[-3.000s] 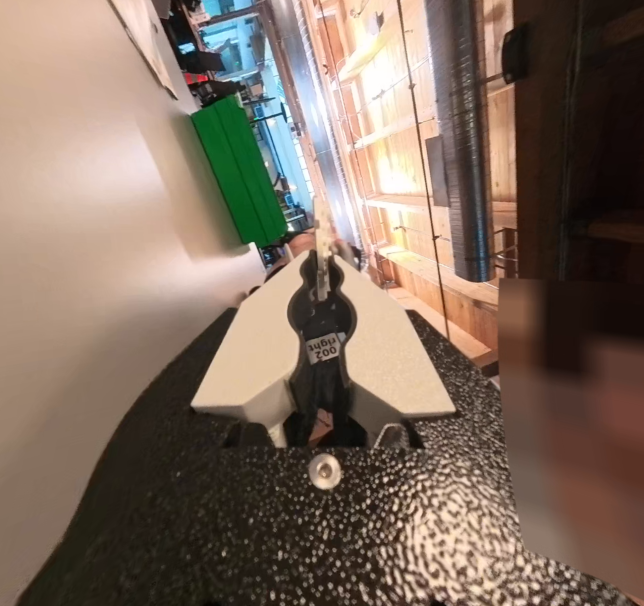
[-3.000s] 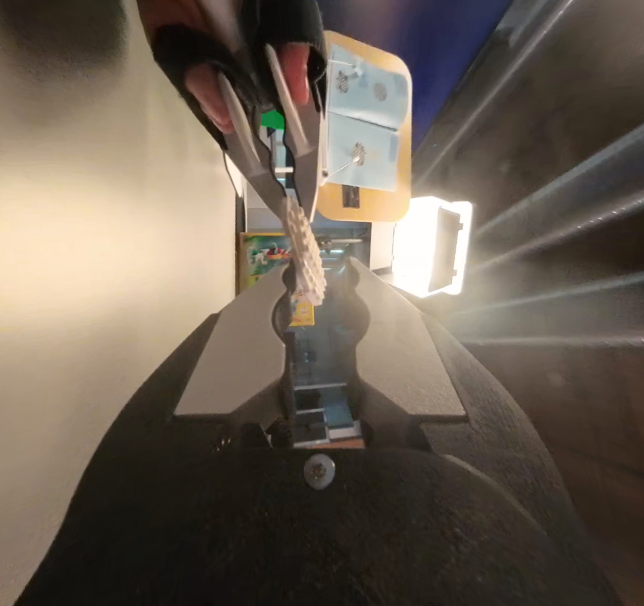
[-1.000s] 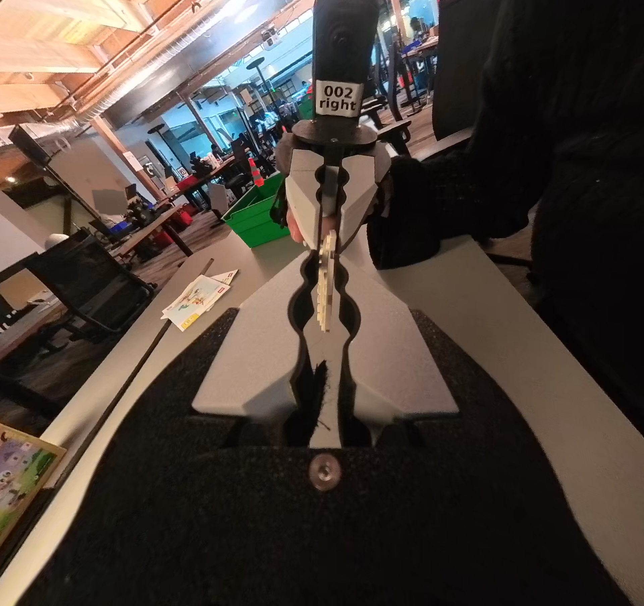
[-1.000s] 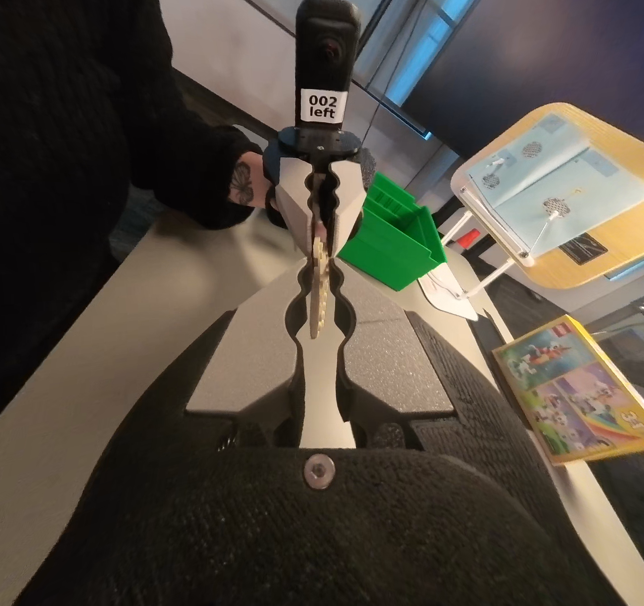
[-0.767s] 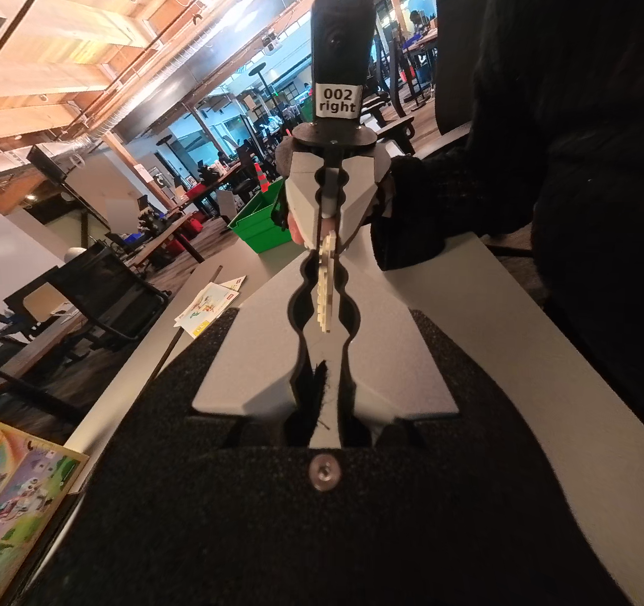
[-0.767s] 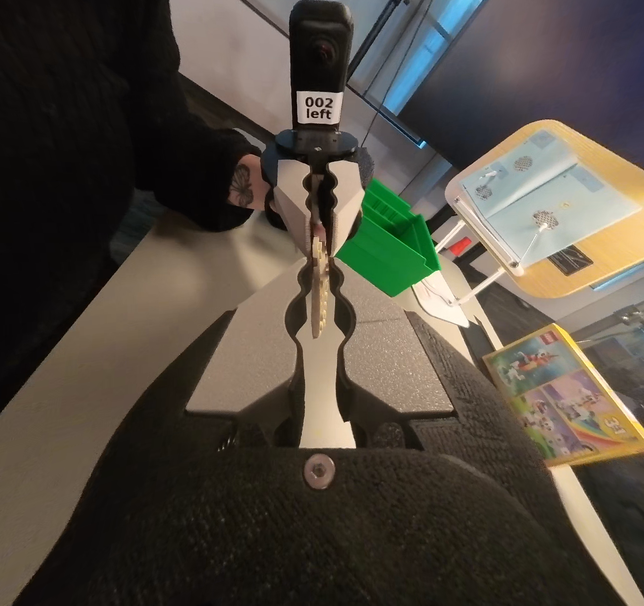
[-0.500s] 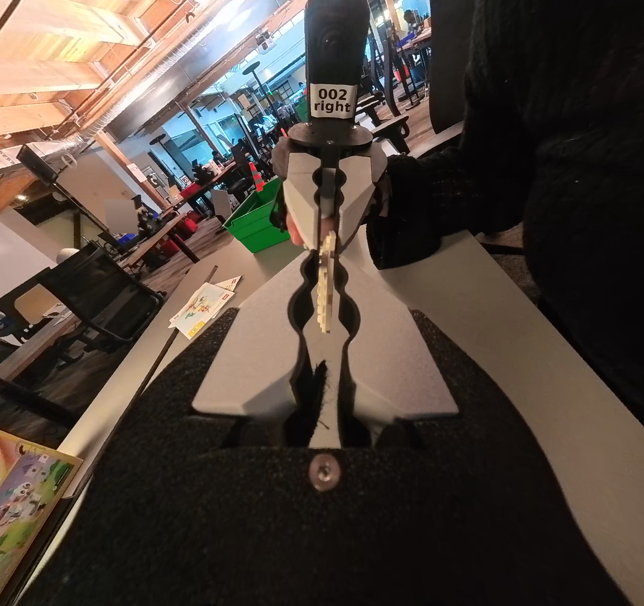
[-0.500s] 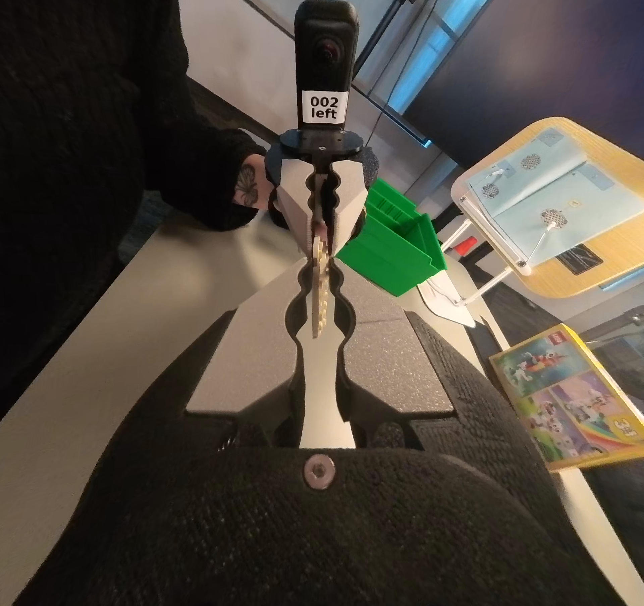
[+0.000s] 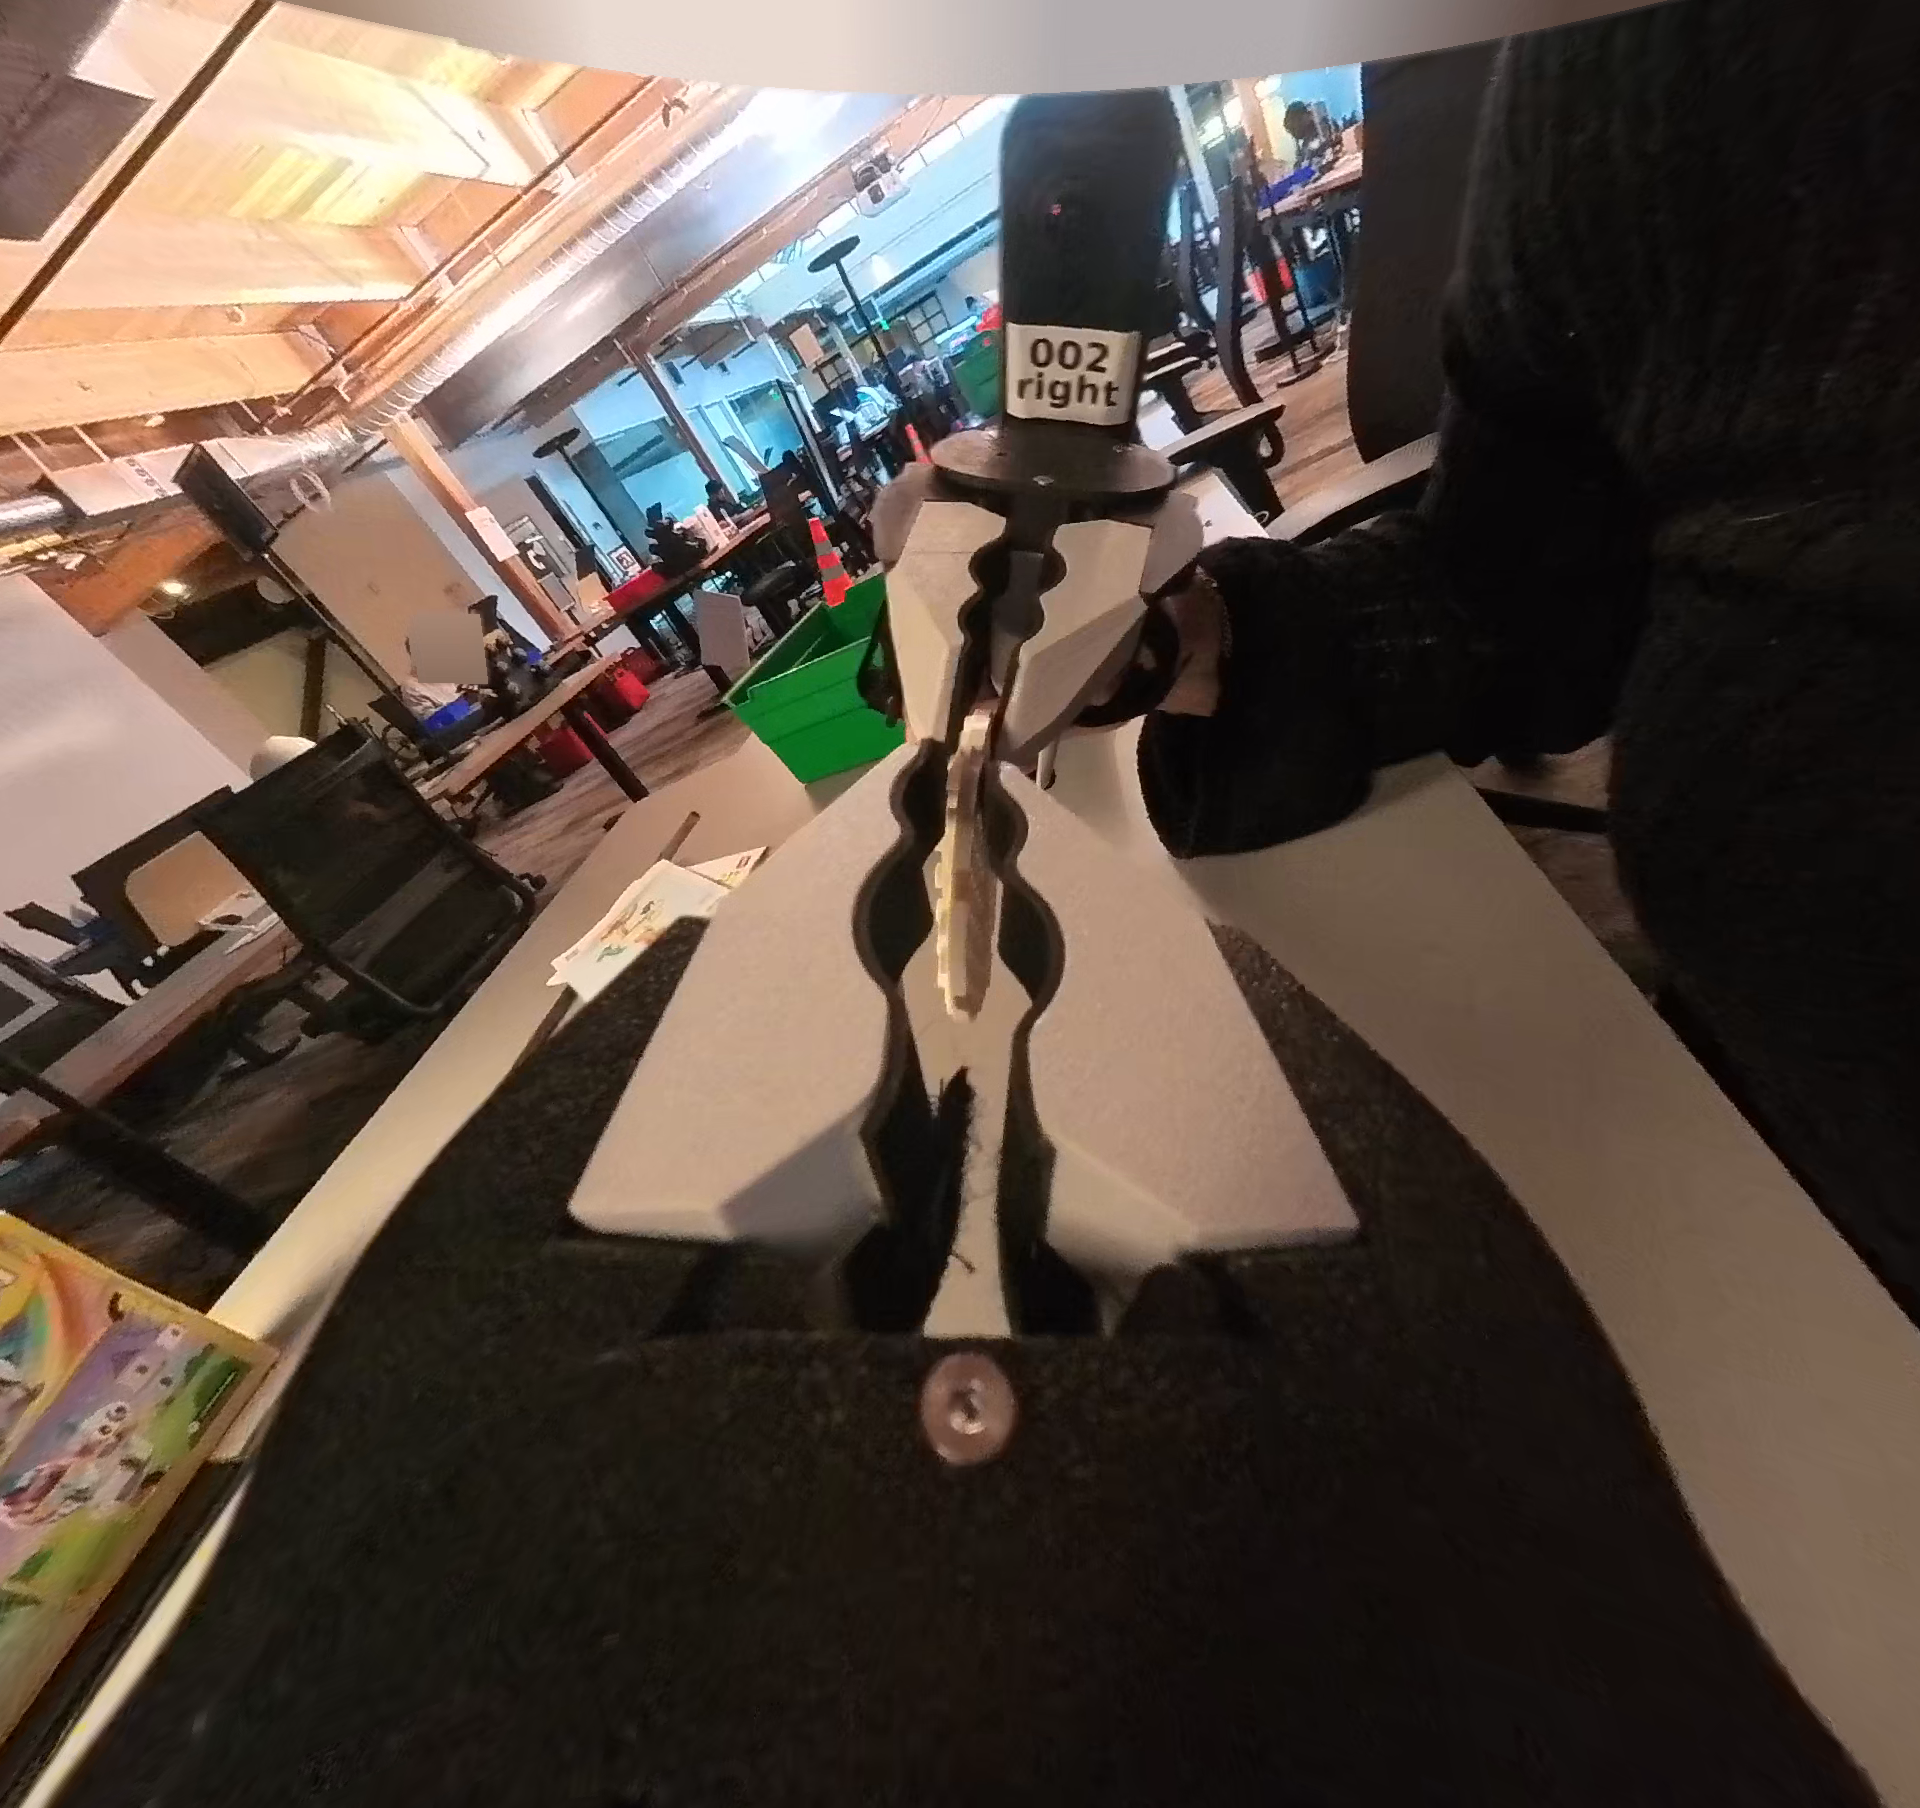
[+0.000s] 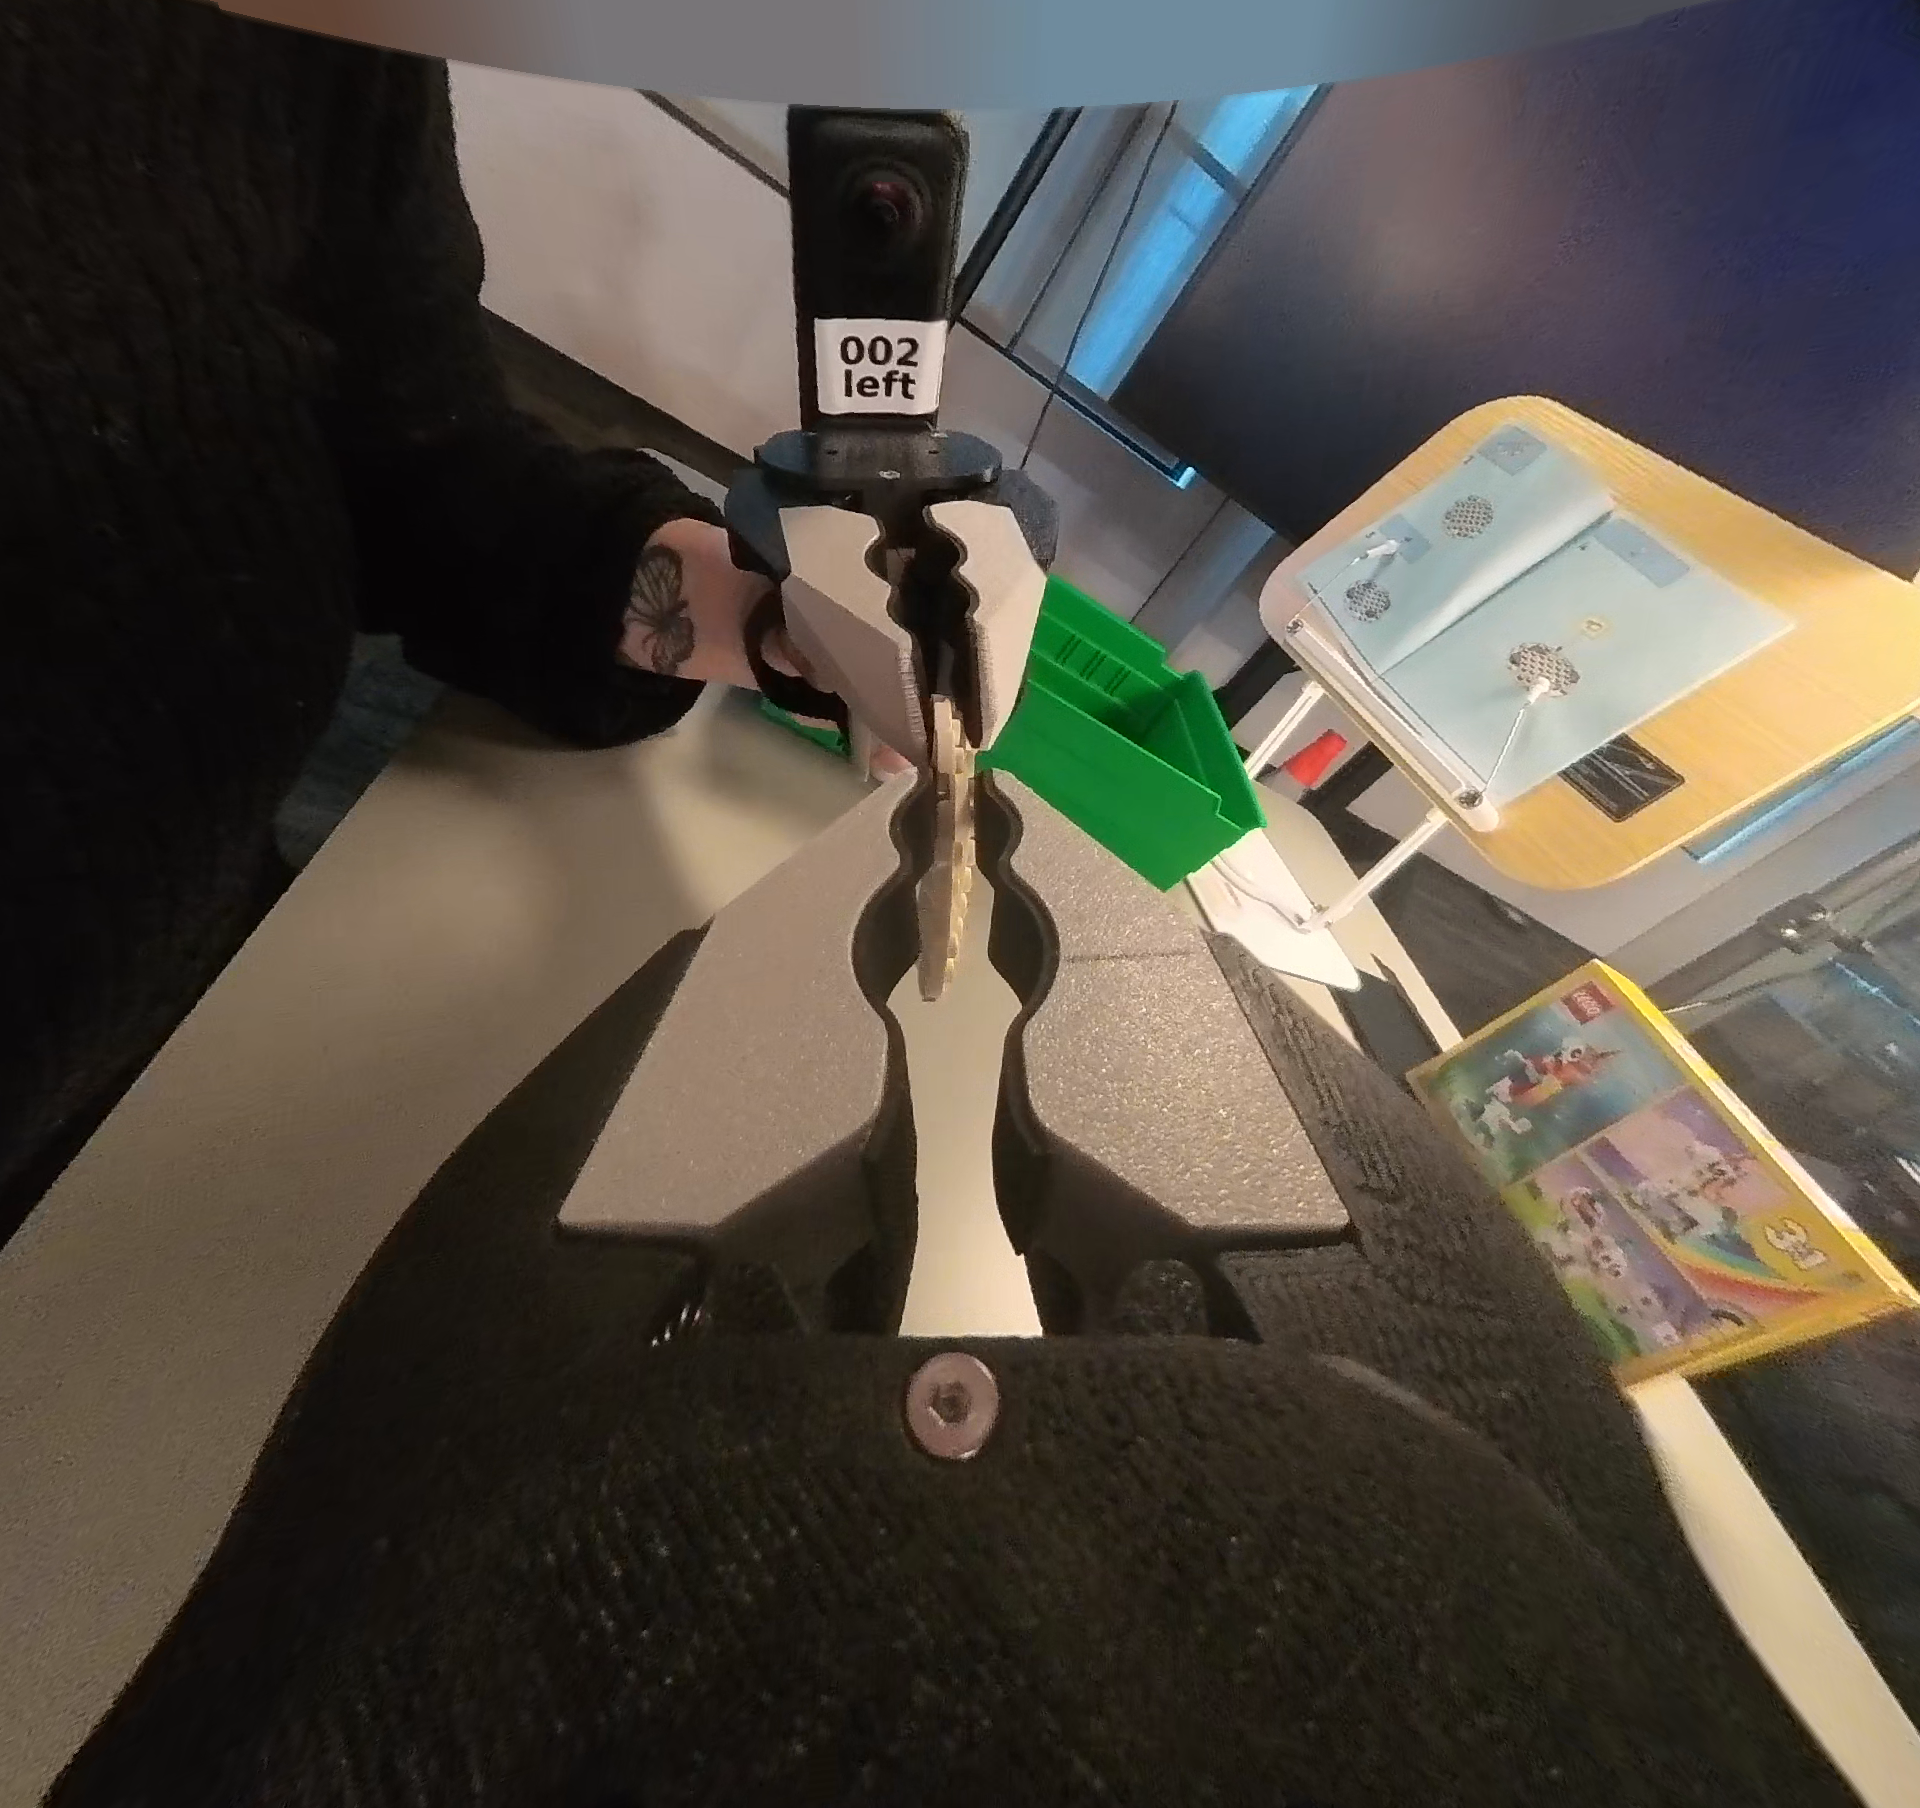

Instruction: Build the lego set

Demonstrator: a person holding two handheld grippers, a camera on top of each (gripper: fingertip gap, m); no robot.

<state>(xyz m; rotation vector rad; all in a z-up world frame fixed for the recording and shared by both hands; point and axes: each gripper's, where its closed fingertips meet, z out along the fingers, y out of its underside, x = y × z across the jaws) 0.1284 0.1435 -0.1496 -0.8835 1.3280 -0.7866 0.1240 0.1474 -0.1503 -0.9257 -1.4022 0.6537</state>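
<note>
A pale studded lego plate is held edge-on above the grey table, between two grippers that face each other tip to tip. My left gripper is shut on the plate, which lies in its finger gap. My right gripper is shut on the same plate. In the left wrist view the right gripper leans slightly. In the right wrist view the left gripper leans too. Black-sleeved hands hold both.
A green bin stands on the table behind the grippers and also shows in the left wrist view. A lego box lies at the table's edge, an instruction booklet beyond. A yellow side table carries a light-blue sheet. An office chair stands nearby. My left and right fingertips are right by each other.
Three seconds ago only the left gripper held the plate, with the right open around it. Since one second ago both stay shut on it; the pair has tilted slightly.
</note>
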